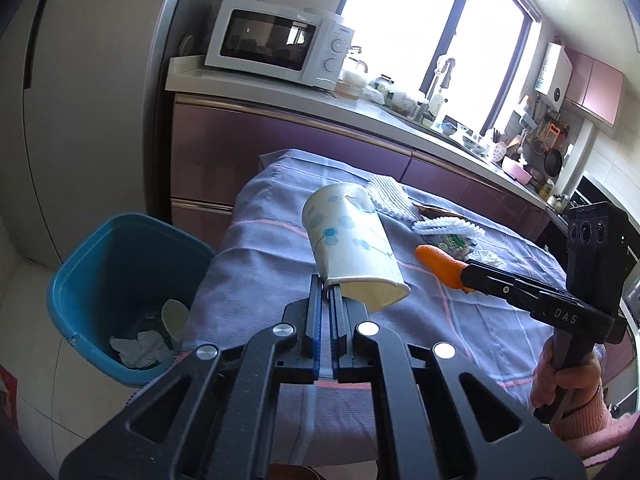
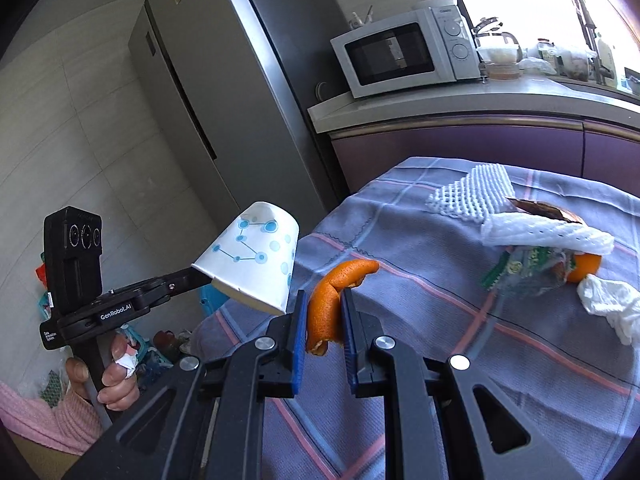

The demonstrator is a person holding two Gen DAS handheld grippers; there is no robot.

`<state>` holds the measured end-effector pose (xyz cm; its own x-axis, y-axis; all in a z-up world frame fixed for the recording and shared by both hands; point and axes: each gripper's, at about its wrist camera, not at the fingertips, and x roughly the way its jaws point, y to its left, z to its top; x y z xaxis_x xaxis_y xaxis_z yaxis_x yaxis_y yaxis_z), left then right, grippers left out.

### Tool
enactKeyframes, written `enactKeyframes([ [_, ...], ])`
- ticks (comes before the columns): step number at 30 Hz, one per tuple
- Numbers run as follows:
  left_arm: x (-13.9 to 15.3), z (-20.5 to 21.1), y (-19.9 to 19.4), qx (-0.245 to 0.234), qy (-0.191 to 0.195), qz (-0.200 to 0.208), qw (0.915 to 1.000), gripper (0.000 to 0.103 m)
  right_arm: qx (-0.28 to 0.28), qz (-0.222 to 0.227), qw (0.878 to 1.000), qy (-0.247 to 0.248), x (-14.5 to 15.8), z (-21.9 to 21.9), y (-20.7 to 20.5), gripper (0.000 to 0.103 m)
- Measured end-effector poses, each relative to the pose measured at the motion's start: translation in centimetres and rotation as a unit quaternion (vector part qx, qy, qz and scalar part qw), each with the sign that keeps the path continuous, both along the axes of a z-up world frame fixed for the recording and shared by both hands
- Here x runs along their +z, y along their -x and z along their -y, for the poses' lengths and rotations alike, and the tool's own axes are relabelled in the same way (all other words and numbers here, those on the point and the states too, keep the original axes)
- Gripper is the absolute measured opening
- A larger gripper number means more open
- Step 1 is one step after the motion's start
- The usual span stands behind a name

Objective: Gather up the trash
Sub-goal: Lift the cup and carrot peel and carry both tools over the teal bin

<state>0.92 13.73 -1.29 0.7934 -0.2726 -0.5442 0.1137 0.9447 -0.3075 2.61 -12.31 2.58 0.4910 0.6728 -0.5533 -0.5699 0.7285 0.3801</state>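
Left tool (image 1: 327,292) clamped nearly closed on the rim of a white paper cup printed with blue dots and lines (image 1: 352,240), cup lifted on its side over the edge of the table draped in a lilac checked cloth (image 1: 460,320). Right tool (image 2: 325,308) pinched narrowly on a curled strip of orange peel (image 2: 330,300), held above the same cloth. Down to the left of the table, a blue plastic bin (image 1: 100,264) on the floor, crumpled white paper (image 1: 138,348) inside. Farther back on the cloth: white foam fruit netting (image 2: 468,194), a green printed wrapper (image 2: 520,264), a crumpled white tissue (image 2: 612,304). White microwave (image 2: 404,52) on the counter behind.
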Motion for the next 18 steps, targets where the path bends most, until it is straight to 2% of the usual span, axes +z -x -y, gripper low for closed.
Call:
enactKeyframes([
  [18, -1.5, -10.3, 1.1, 0.126, 0.007, -0.018, 0.9919, 0.004, 0.110, 0.004, 0.994, 0.013, 0.5, -10.4, -1.5, 0.015],
])
